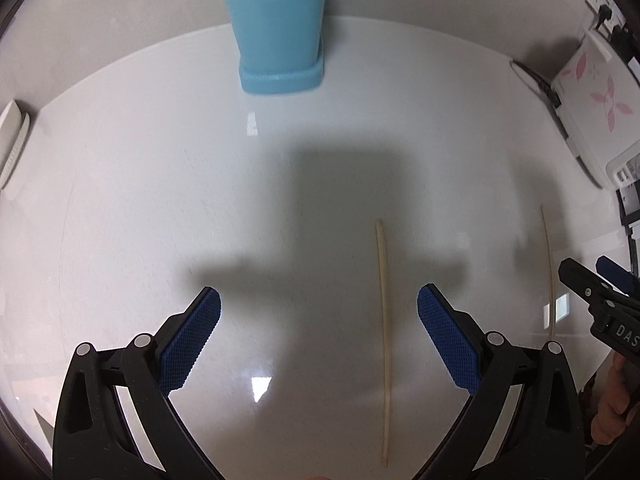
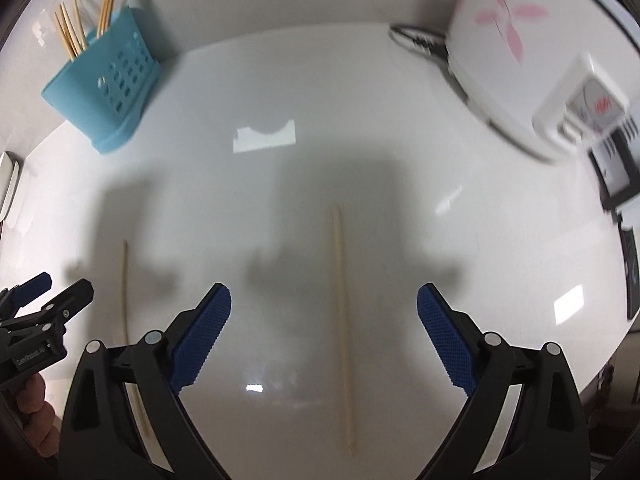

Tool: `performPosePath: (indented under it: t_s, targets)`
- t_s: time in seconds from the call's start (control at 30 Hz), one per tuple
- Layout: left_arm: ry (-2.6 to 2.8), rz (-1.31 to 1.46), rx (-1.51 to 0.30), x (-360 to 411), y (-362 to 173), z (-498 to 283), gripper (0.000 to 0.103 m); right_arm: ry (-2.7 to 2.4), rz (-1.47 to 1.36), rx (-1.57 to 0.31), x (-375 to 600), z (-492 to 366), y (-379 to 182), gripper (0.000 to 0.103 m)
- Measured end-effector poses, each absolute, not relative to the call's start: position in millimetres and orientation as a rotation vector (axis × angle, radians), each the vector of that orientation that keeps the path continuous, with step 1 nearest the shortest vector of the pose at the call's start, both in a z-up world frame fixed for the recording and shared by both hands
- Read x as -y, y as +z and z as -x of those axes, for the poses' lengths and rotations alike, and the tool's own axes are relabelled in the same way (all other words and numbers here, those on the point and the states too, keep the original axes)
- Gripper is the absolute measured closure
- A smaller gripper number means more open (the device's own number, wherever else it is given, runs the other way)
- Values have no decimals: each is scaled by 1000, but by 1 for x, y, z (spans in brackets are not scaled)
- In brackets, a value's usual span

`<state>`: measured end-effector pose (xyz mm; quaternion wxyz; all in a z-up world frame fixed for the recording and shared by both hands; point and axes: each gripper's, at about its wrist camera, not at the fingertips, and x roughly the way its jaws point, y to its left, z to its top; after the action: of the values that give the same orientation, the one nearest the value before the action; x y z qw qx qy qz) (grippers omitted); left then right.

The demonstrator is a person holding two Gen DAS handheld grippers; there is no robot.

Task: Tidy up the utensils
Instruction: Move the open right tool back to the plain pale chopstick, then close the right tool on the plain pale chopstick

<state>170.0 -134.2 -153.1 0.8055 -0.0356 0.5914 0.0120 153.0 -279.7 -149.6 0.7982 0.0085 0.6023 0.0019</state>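
Note:
Two pale wooden chopsticks lie parallel on the white table [image 1: 140, 200]. The left chopstick [image 1: 383, 340] runs lengthwise between my left gripper's [image 1: 319, 292] open jaws, nearer its right pad, untouched. The right chopstick [image 2: 342, 320] lies between my right gripper's [image 2: 324, 290] wide-open jaws, also untouched. Each view catches the other pair at its edge: the right chopstick [image 1: 550, 272] by the right gripper [image 1: 600, 292], the left chopstick [image 2: 125, 292] by the left gripper [image 2: 44, 300]. A blue perforated utensil holder [image 2: 104, 92] with several chopsticks [image 2: 72, 32] stands at the back; its base [image 1: 280, 76] fills the top of the left wrist view.
A white box with pink flower print [image 2: 492, 40] sits at the back right, with dark toothed tongs [image 2: 416, 40] beside it and a small white device [image 2: 580, 100] further right. A white ribbed object [image 1: 14, 140] lies at the table's left edge.

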Motion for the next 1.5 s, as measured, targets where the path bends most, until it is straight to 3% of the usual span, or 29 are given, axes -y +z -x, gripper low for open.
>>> performPosePath:
  t_s: [0.17, 0.5, 0.73, 0.8, 0.93, 1.03, 1.07, 1.1, 1.13, 1.5]
  targets:
    - [19, 85, -1311, 140, -167, -157, 6, 1, -24, -1332, 287, -136, -158, 16]
    - [51, 52, -1356, 151, -180, -154, 8, -2, -31, -1402, 288, -125, -171, 39]
    - [54, 38, -1390, 156, -183, -158, 28, 12, -10, -1440, 281, -129, -177, 56]
    - [46, 28, -1393, 160, -182, -161, 36, 16, 6, -1448, 277, -129, -178, 65]
    - [28, 0, -1396, 166, -176, -162, 76, 17, 16, -1476, 274, -130, -182, 78]
    - [28, -13, -1398, 167, -176, -159, 96, 15, 20, -1483, 271, -129, -183, 82]
    - [29, -16, -1398, 167, -176, -159, 99, 15, 20, -1483, 270, -129, -184, 86]
    - [27, -11, -1398, 170, -177, -161, 99, 16, 25, -1482, 268, -129, -183, 97]
    - [23, -3, -1399, 171, -176, -159, 99, 15, 34, -1482, 266, -130, -184, 99]
    - [7, 28, -1376, 158, -170, -159, 99, 12, 24, -1473, 264, -126, -178, 100]
